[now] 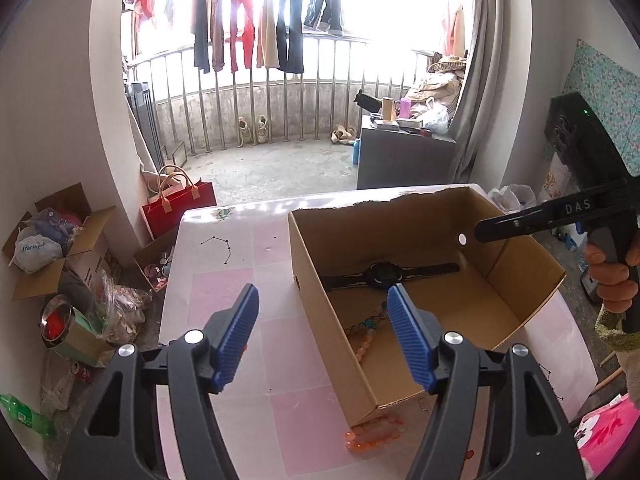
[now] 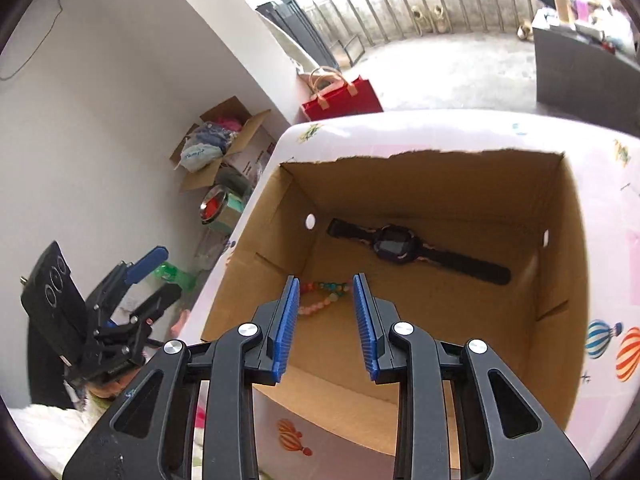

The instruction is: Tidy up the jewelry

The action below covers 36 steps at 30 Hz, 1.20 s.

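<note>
a lived-in home. laundry (image 1: 256,16) hangs over a railed balcony (image 1: 256,92) far off. boxes of clutter (image 1: 52,248) line the left wall.

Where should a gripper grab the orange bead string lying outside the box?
Probably the free curve of the orange beads nearest the table edge, coming straight down from above, jaws across the strand. It lies flat on the table, so only its top is open, and its far part runs tight against the box wall, leaving no finger room there. The left gripper, open, is nearest.
</note>
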### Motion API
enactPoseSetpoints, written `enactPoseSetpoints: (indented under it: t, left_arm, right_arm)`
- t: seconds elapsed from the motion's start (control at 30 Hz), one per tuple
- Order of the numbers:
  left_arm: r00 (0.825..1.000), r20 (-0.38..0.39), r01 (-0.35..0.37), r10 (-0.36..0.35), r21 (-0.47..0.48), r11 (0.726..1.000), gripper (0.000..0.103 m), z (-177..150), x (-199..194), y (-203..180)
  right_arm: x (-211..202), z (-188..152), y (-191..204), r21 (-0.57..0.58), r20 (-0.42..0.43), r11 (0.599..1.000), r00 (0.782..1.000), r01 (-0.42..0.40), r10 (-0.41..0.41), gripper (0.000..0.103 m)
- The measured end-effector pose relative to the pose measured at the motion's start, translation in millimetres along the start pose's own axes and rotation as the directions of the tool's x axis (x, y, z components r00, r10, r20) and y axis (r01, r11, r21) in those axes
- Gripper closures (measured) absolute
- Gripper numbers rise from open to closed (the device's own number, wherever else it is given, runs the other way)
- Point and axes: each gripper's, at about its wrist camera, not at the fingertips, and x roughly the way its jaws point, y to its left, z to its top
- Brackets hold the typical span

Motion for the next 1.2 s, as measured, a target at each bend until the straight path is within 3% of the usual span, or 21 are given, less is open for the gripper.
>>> enactPoseSetpoints:
  t: [0.07, 0.13, 0.2, 0.3, 0.37, 0.47, 0.63, 0.8, 0.9, 1.07, 1.2]
  left_arm:
    - [0.999, -0.005, -0.038, 0.038, 0.006, 0.999, 0.038, -4.2, 3.0, -4.7]
    - [0.999, -0.003, -0.051, 0.051, 0.009, 0.999, 0.038, -9.1, 4.7, -6.7]
    - [0.999, 0.005, -0.049, 0.049, 0.003, 0.999, 0.038, -14.9, 1.6, -6.4]
    - [0.998, 0.013, -0.058, 0.058, 0.001, 0.998, 0.038, -21.0, -2.3, -2.8]
    - [0.998, 0.014, -0.064, 0.064, 0.003, 0.998, 0.038, -23.2, -4.6, -1.4]
    - [0.998, 0.023, -0.066, 0.066, -0.004, 0.998, 0.037, -26.3, -7.9, 4.0]
    - [0.998, 0.03, -0.06, 0.061, -0.031, 0.998, 0.036, -28.6, -7.4, 13.1]
    - [0.998, 0.027, -0.056, 0.057, -0.042, 0.998, 0.036, -31.6, -5.8, 18.5]
    - [0.998, 0.027, -0.052, 0.053, -0.053, 0.997, 0.036, -32.1, -4.3, 21.5]
    - [0.998, 0.027, -0.057, 0.059, -0.057, 0.997, 0.036, -32.9, -4.4, 23.0]
    - [0.998, 0.027, -0.062, 0.063, -0.048, 0.997, 0.036, -33.6, -4.0, 22.2]
  right_arm:
    - [23.1, 10.8, -7.1, 0.086, -0.086, 0.994, 0.994, -0.061, 0.068, 0.075]
    - [50.1, 20.8, -13.2, 0.159, -0.178, 0.986, 0.98, -0.058, 0.086, 0.075]
    - [72.9, 27.4, -17.4, 0.195, -0.256, 0.981, 0.964, -0.015, 0.066, 0.073]
    - [104.9, 31.8, -24.9, 0.232, -0.363, 0.971, 0.931, 0.054, 0.034, 0.059]
    - [121.9, 31.3, -32.5, 0.263, -0.428, 0.959, 0.904, 0.106, 0.017, 0.058]
    - [136.1, 29.4, -43.0, 0.318, -0.461, 0.937, 0.887, 0.143, 0.02, 0.053]
    - [146.2, 26.8, -50.8, 0.42, -0.43, 0.903, 0.896, 0.089, 0.111, 0.049]
    - [138.2, 26.9, -58.1, 0.507, -0.32, 0.862, 0.926, -0.012, 0.202, 0.049]
    - [133.0, 29.9, -59.6, 0.528, -0.275, 0.846, 0.929, -0.069, 0.248, 0.049]
    - [117.0, 32.2, -66.4, 0.55, -0.263, 0.835, 0.95, 0.005, 0.167, 0.049]
    - [114.9, 32.1, -68.8, 0.547, -0.292, 0.834, 0.949, 0.067, 0.116, 0.044]
